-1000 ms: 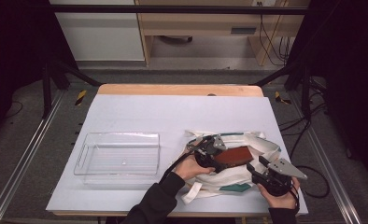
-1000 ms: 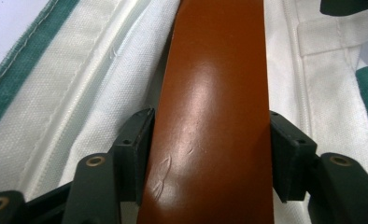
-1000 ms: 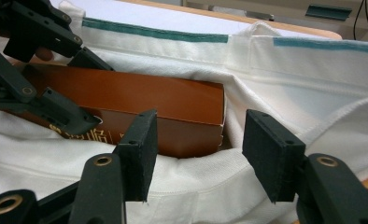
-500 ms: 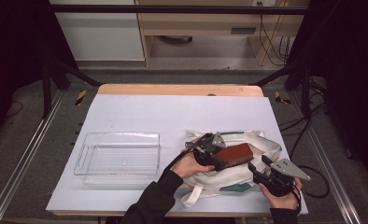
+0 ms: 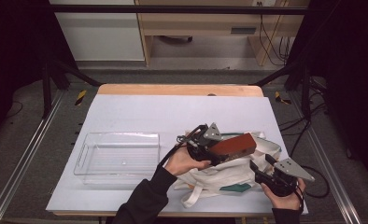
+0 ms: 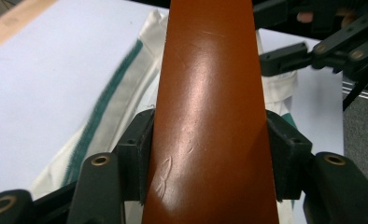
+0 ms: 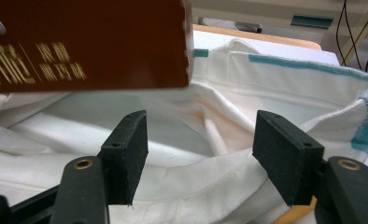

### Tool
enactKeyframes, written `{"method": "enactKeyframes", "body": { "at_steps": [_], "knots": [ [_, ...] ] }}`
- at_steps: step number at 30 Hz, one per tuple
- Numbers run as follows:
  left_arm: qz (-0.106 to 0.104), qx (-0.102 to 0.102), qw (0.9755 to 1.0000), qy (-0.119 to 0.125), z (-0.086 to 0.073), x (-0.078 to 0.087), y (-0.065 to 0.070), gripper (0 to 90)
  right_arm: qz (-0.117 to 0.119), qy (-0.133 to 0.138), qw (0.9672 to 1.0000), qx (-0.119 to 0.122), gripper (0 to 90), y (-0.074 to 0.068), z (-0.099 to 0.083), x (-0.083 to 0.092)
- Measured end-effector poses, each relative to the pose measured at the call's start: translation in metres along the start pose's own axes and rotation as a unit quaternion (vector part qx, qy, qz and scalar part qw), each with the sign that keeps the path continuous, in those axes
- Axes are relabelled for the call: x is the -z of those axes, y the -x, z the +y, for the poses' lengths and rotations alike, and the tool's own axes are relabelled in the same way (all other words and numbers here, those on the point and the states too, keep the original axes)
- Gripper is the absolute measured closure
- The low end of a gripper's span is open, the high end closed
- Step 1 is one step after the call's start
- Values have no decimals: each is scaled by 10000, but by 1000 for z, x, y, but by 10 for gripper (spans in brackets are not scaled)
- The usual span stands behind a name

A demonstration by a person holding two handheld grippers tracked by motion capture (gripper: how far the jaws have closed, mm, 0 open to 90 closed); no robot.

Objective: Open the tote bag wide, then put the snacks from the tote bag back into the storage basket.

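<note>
gripping the smooth, glossy brown box (image 6: 210,116) across its width, the left gripper (image 5: 209,148) holds it above the soft white canvas bag (image 5: 229,170) on the desk (image 5: 173,112); slick faces could slip; the right gripper (image 7: 210,158), jaws just opening and empty over the bag's rim, could let the limp cloth sag.

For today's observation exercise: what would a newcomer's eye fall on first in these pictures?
First, the reddish-brown box, clamped in the left hand-held gripper above the white cloth bag at the table's near right. Next, the right hand-held gripper at the bag's edge, pads apart, its jaws having just been opening with bag fabric between them. The clear plastic tray sits left.
</note>
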State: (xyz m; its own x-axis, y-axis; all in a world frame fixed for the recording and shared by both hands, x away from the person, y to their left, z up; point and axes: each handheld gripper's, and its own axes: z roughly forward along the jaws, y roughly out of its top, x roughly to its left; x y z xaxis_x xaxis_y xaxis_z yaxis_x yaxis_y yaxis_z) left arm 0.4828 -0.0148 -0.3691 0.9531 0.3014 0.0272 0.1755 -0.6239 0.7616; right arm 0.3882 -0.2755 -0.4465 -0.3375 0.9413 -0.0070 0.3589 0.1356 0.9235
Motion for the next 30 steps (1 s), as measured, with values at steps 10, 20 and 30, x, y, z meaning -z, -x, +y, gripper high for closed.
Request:
{"method": "enactKeyframes", "body": {
  "at_steps": [10, 20, 30],
  "knots": [
    [141, -41, 9999, 45, 6, 36, -5, 426, -76, 9, 9999, 113, 250, -5, 3, -1],
    [346, -29, 9993, 96, -2, 78, -13, 427, -73, -31, 9999, 126, 193, -8, 4, -5],
    [474, -87, 9988, 68, -22, 110, -18, 426, -63, -79, 9999, 122, 170, -11, 5, -7]
  ]
}}
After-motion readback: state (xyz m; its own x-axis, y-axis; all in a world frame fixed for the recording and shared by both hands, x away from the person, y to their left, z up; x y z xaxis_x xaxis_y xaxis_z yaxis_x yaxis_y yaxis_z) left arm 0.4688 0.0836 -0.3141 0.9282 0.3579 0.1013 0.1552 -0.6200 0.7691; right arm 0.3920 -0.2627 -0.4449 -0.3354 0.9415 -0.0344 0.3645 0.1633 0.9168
